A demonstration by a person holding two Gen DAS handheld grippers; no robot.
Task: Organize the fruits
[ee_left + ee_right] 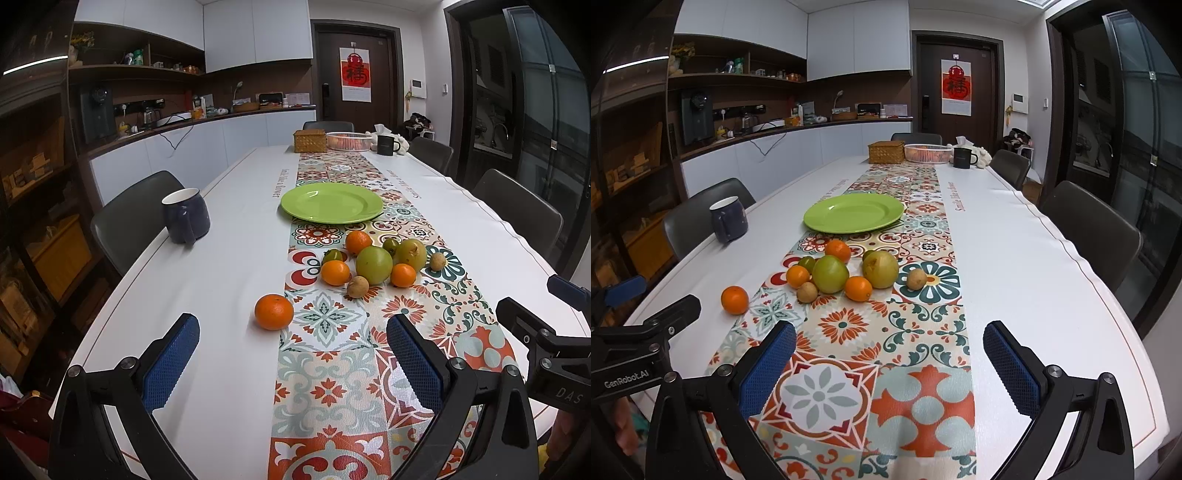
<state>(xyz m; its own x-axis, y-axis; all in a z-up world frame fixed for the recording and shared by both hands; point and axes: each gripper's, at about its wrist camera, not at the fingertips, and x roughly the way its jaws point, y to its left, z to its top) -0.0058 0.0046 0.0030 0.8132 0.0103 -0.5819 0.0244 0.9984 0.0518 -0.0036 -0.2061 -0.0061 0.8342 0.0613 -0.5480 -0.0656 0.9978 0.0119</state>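
Note:
A green plate (331, 202) (854, 212) sits empty on the patterned runner (332, 369). Nearer me lies a cluster of fruit: two large green fruits (373, 264) (830, 274), several small oranges (335, 272) (858, 288), small green ones (332, 255) and two small brown ones (358, 287) (916, 278). One orange (274, 311) (735, 300) lies apart on the white cloth to the left. My left gripper (291, 332) is open and empty, just short of that orange. My right gripper (889, 339) is open and empty over the runner, short of the cluster.
A dark blue mug (185, 216) (728, 218) stands near the left table edge. At the far end are a wicker box (310, 141), a white basket (349, 140) and a black mug (386, 144). Chairs (517, 210) line both sides.

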